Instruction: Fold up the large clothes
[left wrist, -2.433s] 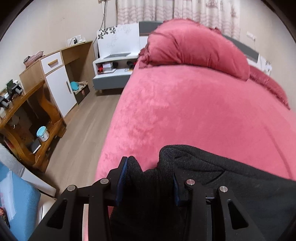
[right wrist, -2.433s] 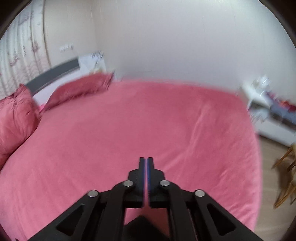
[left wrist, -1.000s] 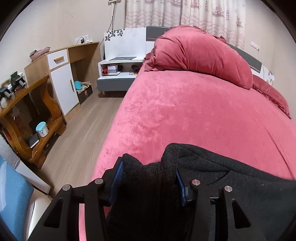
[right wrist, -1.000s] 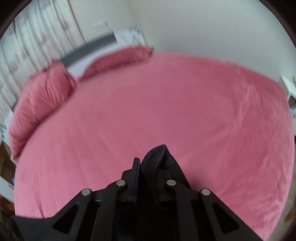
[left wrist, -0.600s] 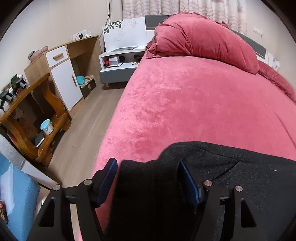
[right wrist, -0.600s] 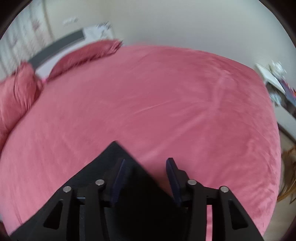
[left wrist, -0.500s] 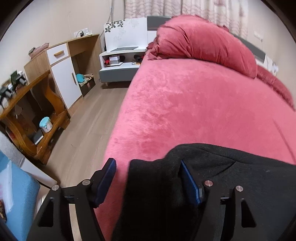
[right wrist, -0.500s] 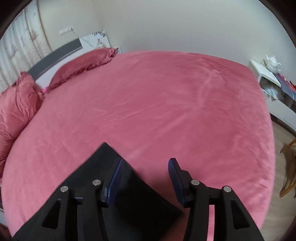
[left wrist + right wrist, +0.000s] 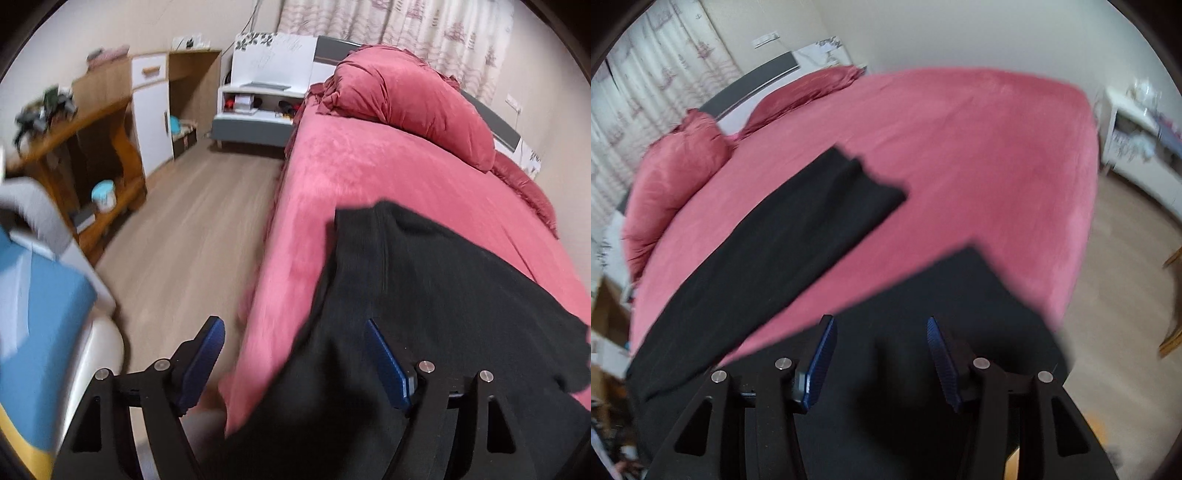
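A black garment (image 9: 783, 236) is spread across a bed (image 9: 979, 147) covered in pink-red plush, its near part draped over the bed's near edge. Beyond the garment, a bundled red quilt (image 9: 410, 99) and a red pillow (image 9: 805, 92) are seen lying by the headboard (image 9: 750, 86).

A black garment (image 9: 783, 236) lies spread across a pink bed (image 9: 979, 147), two pink pillows (image 9: 676, 166) at its far end. The right gripper (image 9: 881, 356) hovers over the dark cloth, blue-padded fingers (image 9: 822, 363) apart.

One black garment (image 9: 783, 236), two pillows (image 9: 676, 166)
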`<state>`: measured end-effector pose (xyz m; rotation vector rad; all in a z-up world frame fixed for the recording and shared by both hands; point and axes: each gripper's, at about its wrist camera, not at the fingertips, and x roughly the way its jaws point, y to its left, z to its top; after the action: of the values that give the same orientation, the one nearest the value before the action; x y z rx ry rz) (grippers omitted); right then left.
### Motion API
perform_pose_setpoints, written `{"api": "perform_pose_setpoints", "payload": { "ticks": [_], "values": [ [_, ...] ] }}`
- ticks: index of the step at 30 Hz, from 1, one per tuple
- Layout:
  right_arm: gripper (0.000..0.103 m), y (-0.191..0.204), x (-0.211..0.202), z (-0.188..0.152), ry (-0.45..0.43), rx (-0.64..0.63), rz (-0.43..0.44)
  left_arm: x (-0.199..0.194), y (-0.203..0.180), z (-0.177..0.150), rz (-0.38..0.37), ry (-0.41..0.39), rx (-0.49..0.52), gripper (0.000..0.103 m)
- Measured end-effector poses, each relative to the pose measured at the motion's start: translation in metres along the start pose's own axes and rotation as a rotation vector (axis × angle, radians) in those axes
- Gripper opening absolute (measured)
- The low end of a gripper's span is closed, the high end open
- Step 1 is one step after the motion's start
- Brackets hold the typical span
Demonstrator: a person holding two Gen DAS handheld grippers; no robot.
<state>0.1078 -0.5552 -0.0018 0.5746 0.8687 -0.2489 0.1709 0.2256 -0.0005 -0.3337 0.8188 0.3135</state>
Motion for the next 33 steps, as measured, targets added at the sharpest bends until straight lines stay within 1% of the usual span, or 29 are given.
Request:
{"api": "perform_pose_setpoints", "payload": {
  "ticks": [3, 5, 6, 8, 10, 13, 16, 18, 21, 22, 24, 26, 28, 31, 33],
  "values": [
    [0.052, 0.007, -0.003, -0.035, 0.03, 0.071, 0.088, -0.018, 0.013, -0.034, -0.038, 0.019, -0.032, 0.079],
    [0.052, 0.011, -0.005, -0.05, 0.048, 0.103, 0.129, -0.025, 0.016, -0.05, -0.063, 0.031, -0.04, 0.08],
    [0.052, 0.014, -0.005, -0.058, 0.057, 0.111, 0.138, -0.029, 0.018, -0.058, -0.067, 0.031, -0.038, 0.082],
    [0.052, 0.018, -0.005, -0.075, 0.074, 0.119, 0.138, -0.037, 0.021, -0.073, -0.065, 0.029, -0.036, 0.086],
    [0.052, 0.018, -0.004, -0.089, 0.105, 0.141, 0.144, -0.039, 0.026, -0.083, -0.082, 0.046, -0.054, 0.086],
    [0.052, 0.011, -0.01, -0.105, 0.106, 0.182, 0.14, -0.04, 0.036, -0.09, -0.093, 0.053, -0.096, 0.086],
    [0.052, -0.007, -0.019, -0.123, 0.095, 0.238, 0.083, -0.038, 0.046, -0.092, -0.123, 0.057, -0.159, 0.086],
    [0.052, -0.026, -0.025, -0.128, 0.073, 0.297, 0.047, -0.034, 0.051, -0.091, -0.141, 0.073, -0.207, 0.086],
    [0.054, -0.063, -0.04, -0.134, 0.024, 0.422, 0.0, -0.03, 0.051, -0.094, -0.191, 0.092, -0.285, 0.084],
    [0.055, -0.076, -0.044, -0.135, 0.004, 0.469, -0.002, -0.03, 0.049, -0.095, -0.206, 0.098, -0.296, 0.084],
    [0.059, -0.096, -0.047, -0.138, -0.023, 0.532, -0.003, -0.029, 0.042, -0.097, -0.245, 0.111, -0.302, 0.08],
    [0.06, -0.108, -0.042, -0.139, -0.03, 0.568, 0.03, -0.03, 0.034, -0.098, -0.222, 0.107, -0.282, 0.08],
    [0.06, -0.116, -0.032, -0.136, -0.02, 0.578, 0.056, -0.03, 0.03, -0.099, -0.204, 0.103, -0.276, 0.078],
    [0.06, -0.126, -0.012, -0.127, -0.012, 0.587, 0.078, -0.026, 0.035, -0.099, -0.193, 0.124, -0.334, 0.068],
    [0.06, -0.136, 0.0, -0.124, -0.021, 0.622, 0.085, -0.027, 0.038, -0.099, -0.186, 0.13, -0.363, 0.059]
  ]
}}
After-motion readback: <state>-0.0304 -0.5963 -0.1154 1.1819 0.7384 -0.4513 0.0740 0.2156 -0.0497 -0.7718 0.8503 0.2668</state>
